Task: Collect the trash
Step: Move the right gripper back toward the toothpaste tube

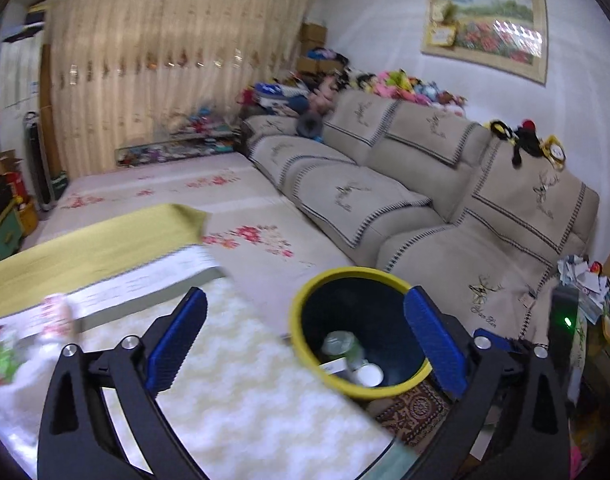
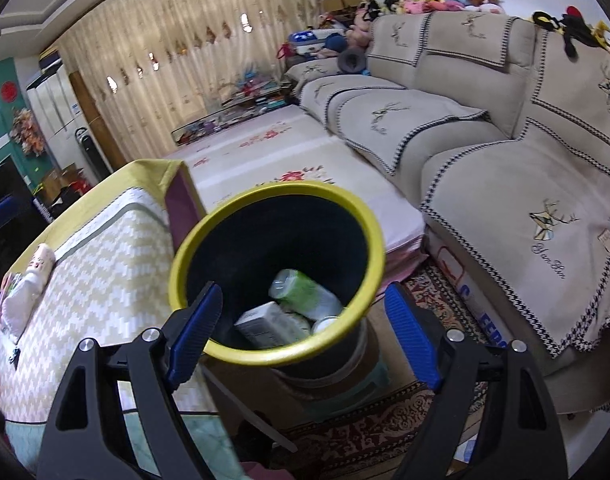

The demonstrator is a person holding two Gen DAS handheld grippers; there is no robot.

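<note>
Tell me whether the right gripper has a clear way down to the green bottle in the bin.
Probably yes: the right gripper is open and empty above the bin's yellow rim, the green bottle lies uncovered inside, and nothing blocks the mouth.

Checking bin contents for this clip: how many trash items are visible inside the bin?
3: a green-labelled bottle, a white carton beside it, and a white lid by the near wall. More may lie underneath.

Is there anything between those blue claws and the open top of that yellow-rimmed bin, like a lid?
Nothing visible. The bin has no lid and its mouth is open. The right gripper is open and empty right over the rim, with a green bottle and a white carton already inside.
</note>
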